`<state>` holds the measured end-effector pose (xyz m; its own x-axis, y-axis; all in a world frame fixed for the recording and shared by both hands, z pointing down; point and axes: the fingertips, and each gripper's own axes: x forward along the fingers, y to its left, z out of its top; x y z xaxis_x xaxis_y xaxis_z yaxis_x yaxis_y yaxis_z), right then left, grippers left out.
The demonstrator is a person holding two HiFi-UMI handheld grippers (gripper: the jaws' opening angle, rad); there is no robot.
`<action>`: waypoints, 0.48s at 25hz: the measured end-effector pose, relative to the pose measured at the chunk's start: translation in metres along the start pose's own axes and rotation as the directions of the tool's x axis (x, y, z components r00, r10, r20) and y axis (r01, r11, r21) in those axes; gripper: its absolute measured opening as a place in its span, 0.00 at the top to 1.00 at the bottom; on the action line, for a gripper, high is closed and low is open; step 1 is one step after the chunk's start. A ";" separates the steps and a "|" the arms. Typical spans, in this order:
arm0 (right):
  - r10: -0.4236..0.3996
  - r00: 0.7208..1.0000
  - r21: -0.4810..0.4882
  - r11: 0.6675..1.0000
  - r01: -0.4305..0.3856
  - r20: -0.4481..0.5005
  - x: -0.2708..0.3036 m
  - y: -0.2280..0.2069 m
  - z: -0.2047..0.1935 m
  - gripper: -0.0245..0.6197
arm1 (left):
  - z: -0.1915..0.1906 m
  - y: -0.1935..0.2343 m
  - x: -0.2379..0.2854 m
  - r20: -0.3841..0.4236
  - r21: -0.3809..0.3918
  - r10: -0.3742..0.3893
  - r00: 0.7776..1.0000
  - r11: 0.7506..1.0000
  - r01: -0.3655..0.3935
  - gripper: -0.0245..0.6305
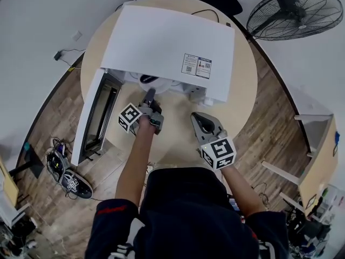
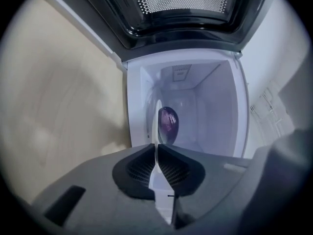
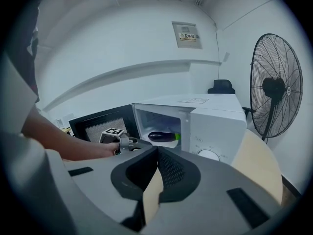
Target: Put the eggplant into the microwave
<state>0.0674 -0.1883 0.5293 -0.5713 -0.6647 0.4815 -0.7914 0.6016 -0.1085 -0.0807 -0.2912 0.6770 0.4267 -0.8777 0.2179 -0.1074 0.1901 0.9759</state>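
Inside the one white microwave (image 1: 167, 47) lies one purple eggplant (image 3: 164, 136). Both gripper views show it; the head view does not. The left gripper (image 1: 150, 95) and right gripper (image 1: 197, 117) are both pinched shut, holding nothing.

Head view: bright, even overhead light. White microwave (image 1: 167, 42) top near washed out. Soft short shadow under its front on table (image 1: 242, 96). Floor past table's left edge dimmer. Lines bend toward frame edges.

Left gripper view: fisheye, black corners. Cavity lit cool violet. Eggplant (image 2: 168, 123) fairly sharp, small glint. Left gripper (image 2: 157, 151) grey, soft, close to lens.

Right gripper view: same black rim. Pale walls bright. Fan (image 3: 279, 89) crisp. Right gripper (image 3: 157, 153) dark, blurred.
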 end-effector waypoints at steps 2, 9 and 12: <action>-0.001 1.000 0.001 1.000 0.001 -0.003 0.000 -0.001 -0.002 0.95 | 0.000 0.000 0.005 -0.004 0.005 -0.001 1.000 1.000 0.001 0.92; -0.003 1.000 0.007 1.000 0.003 -0.012 0.000 -0.004 -0.006 0.95 | 0.002 -0.003 0.018 -0.006 0.015 -0.001 1.000 1.000 0.001 0.92; -0.001 1.000 0.006 1.000 0.001 -0.013 0.000 -0.004 -0.007 0.95 | 0.002 -0.002 0.019 -0.005 0.012 -0.001 1.000 1.000 0.001 0.92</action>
<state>0.0720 -0.1873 0.5356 -0.5673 -0.6595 0.4932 -0.7935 0.5979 -0.1132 -0.0742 -0.3095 0.6793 0.4314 -0.8757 0.2169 -0.1176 0.1837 0.9759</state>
